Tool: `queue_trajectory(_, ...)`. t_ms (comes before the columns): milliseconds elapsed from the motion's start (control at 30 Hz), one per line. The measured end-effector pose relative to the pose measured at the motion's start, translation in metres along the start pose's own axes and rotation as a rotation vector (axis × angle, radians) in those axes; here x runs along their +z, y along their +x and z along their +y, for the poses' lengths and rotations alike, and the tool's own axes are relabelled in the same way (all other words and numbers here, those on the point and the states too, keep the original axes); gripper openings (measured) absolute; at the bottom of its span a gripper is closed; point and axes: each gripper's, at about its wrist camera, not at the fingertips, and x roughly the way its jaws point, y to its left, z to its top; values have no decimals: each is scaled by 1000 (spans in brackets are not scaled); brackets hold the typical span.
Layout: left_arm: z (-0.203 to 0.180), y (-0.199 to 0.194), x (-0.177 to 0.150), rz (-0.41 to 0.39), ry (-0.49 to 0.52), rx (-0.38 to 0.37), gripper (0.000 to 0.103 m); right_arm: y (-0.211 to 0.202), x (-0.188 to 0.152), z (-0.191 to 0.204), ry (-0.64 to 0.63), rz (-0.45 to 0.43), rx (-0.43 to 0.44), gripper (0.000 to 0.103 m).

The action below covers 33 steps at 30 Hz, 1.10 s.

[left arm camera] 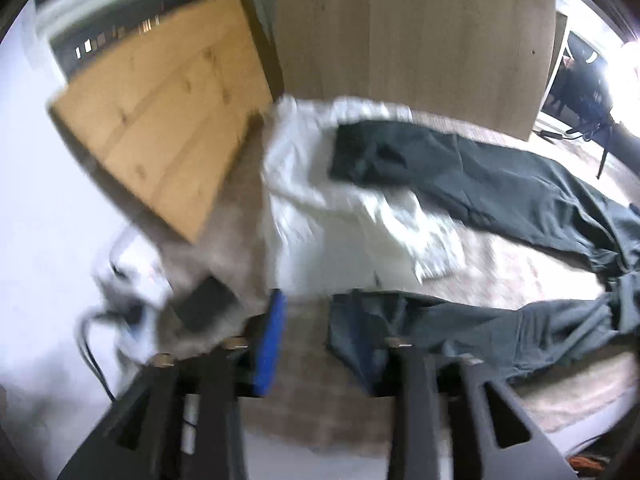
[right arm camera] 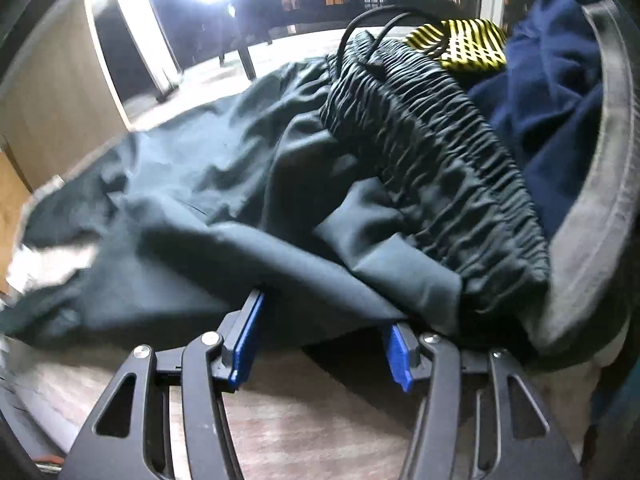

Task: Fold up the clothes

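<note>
Left gripper (left arm camera: 316, 344) parted, empty above near trouser leg; right gripper (right arm camera: 320, 344) parted at waist edge of dark trousers (right arm camera: 224, 208), ungripped; spread unfolded across rug (left arm camera: 520, 256), folding barely begun.

A home room: clothes lie on a pale rug (left arm camera: 500, 248), with wooden cabinet (left arm camera: 400, 32) panels beyond and a pine board (left arm camera: 160, 128) at left.

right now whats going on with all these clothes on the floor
A person with a gripper in each hand is folding dark trousers laid on a rug. The right gripper is open, its fingers at the fabric edge beside the elastic waistband. The left gripper is open over a trouser leg's end, near a white garment.
</note>
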Motion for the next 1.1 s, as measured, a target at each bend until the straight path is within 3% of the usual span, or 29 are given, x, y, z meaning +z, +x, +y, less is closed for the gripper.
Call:
queue_trajectory(133, -12, -6, -31, -9, 115, -116, 46, -22, -15, -2, -14, -16, 27, 54)
queue_trajectory(233, -51, -1, -62, 38, 261, -205, 47, -19, -25, -5, 46, 35, 77, 54)
queue_trajectory(333, -106, 11, -91, 103, 391, -353, 48, -10, -26, -2, 74, 53, 85, 54)
queue_trajectory(500, -181, 45, -116, 156, 638, -310, 47, 8, -26, 2, 96, 110, 130, 54)
queue_trajectory(533, -187, 53, -115, 170, 656, -289, 37, 11, -26, 3, 100, 121, 143, 54)
queue_trajectory(567, -189, 58, -113, 184, 656, -287, 7, 15, -25, 4, 107, 125, 158, 54)
queue_trajectory(600, -187, 60, -109, 199, 627, -315, 2, 17, -24, 5, 118, 119, 175, 54)
queue_trajectory(733, -173, 42, -85, 151, 532, -384, 0, 27, -16, 8, 168, 86, 244, 54)
queue_trajectory(800, -167, 30, -74, 127, 500, -394, 0, 28, -11, 6, 209, 30, 285, 48)
queue_trajectory(833, -163, 24, -68, 118, 486, -397, 0, 26, -10, 5, 222, 8, 298, 17)
queue_trajectory(867, -160, 18, -63, 108, 471, -399, 0, 24, -8, 4, 229, -9, 299, 4)
queue_trajectory(967, -148, -8, -45, 70, 434, -401, 0, 5, -9, 0, 212, -62, 280, 4)
queue_trajectory(1100, -126, -41, -18, 37, 403, -395, 0, -41, -3, -3, 210, -153, 328, 3)
